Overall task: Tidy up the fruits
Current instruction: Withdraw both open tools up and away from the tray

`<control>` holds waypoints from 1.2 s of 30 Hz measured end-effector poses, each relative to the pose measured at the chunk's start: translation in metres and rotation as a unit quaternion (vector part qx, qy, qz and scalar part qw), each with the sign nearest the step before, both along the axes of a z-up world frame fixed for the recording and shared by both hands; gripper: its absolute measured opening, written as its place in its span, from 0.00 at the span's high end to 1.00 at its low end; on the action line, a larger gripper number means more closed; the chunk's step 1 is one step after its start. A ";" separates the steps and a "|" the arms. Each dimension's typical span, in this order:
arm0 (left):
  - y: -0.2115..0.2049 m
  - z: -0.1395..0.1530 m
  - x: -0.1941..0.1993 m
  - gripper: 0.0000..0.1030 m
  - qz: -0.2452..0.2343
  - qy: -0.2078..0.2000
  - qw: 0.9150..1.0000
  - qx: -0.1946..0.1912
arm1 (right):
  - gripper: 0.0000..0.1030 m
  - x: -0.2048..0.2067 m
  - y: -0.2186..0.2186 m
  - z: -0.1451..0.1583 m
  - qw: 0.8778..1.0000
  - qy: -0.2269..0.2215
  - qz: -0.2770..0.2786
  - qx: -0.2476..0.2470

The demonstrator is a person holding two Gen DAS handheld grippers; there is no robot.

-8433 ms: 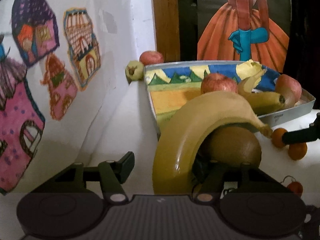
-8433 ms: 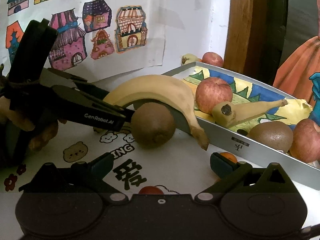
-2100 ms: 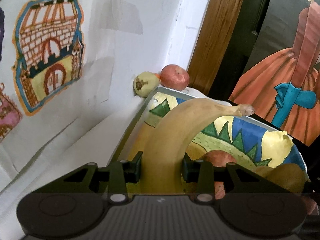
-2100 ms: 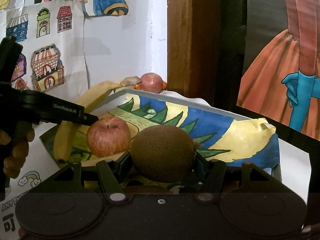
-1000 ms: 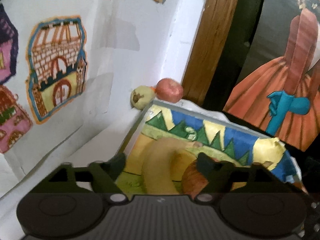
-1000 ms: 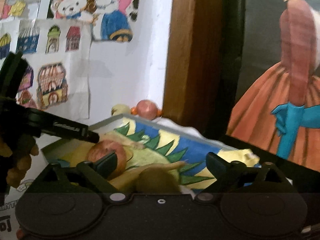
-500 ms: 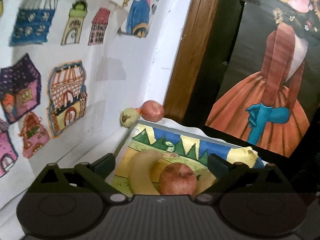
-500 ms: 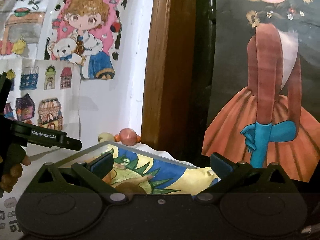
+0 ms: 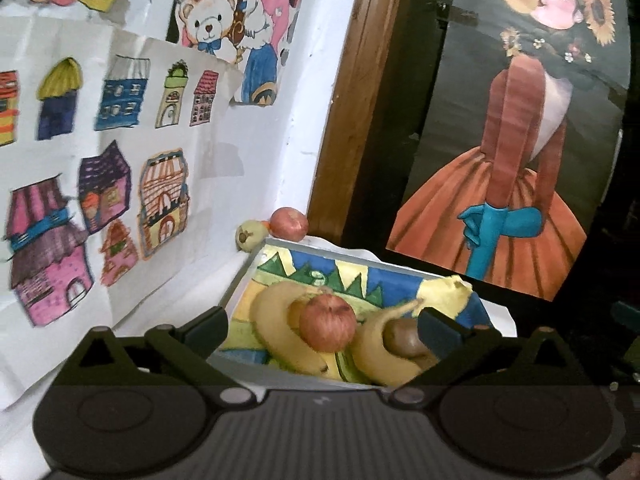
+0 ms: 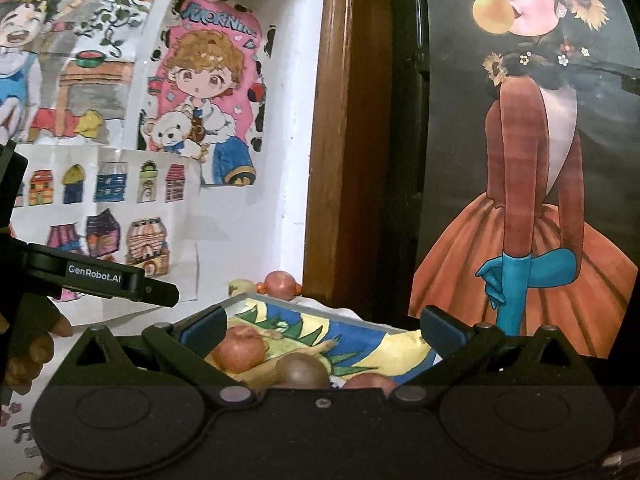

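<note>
A shallow tray (image 9: pixel 376 266) lined with a painted landscape holds the fruit. In the left wrist view a curved banana (image 9: pixel 276 328) lies at its left with a red apple (image 9: pixel 327 328) against it; a second banana (image 9: pixel 380 354) and a brown kiwi (image 9: pixel 404 334) lie to the right. My left gripper (image 9: pixel 324 326) hovers open above the tray's near edge, holding nothing. The right wrist view shows the same tray (image 10: pixel 320 310), apple (image 10: pixel 239 347) and kiwi (image 10: pixel 302 371) low down. My right gripper (image 10: pixel 322 326) is open and empty above them. The left gripper's arm (image 10: pixel 104 276) crosses at the left.
Behind the tray in the wall corner sit a red apple (image 9: pixel 289 223) and a pale green fruit (image 9: pixel 250 234). Children's drawings cover the white wall at left. A wooden door frame (image 9: pixel 352 120) and a poster of a girl in an orange dress (image 9: pixel 512 184) stand behind.
Both grippers have let go of their fruit, the banana and the kiwi now lying in the tray. Both have opened wide and drawn up and back from it.
</note>
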State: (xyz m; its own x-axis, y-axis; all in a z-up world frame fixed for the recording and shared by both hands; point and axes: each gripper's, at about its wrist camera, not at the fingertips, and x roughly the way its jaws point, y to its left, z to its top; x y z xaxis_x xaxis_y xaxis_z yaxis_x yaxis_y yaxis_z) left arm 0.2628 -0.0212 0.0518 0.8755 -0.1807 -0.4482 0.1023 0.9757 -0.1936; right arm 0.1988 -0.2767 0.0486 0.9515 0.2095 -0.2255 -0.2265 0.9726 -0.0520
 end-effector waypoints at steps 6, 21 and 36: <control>0.002 -0.002 -0.039 0.00 -0.003 -0.001 1.000 0.010 | 0.01 -0.036 0.005 -0.006 1.000 0.010 -0.005 0.010; 0.007 -0.028 -0.106 0.00 -0.017 0.014 0.999 0.044 | 0.01 -0.103 0.018 -0.033 0.999 0.040 -0.010 -0.018; 0.030 -0.065 -0.115 0.00 -0.037 0.060 0.994 0.078 | 0.01 -0.098 0.044 -0.068 0.993 0.112 0.019 -0.034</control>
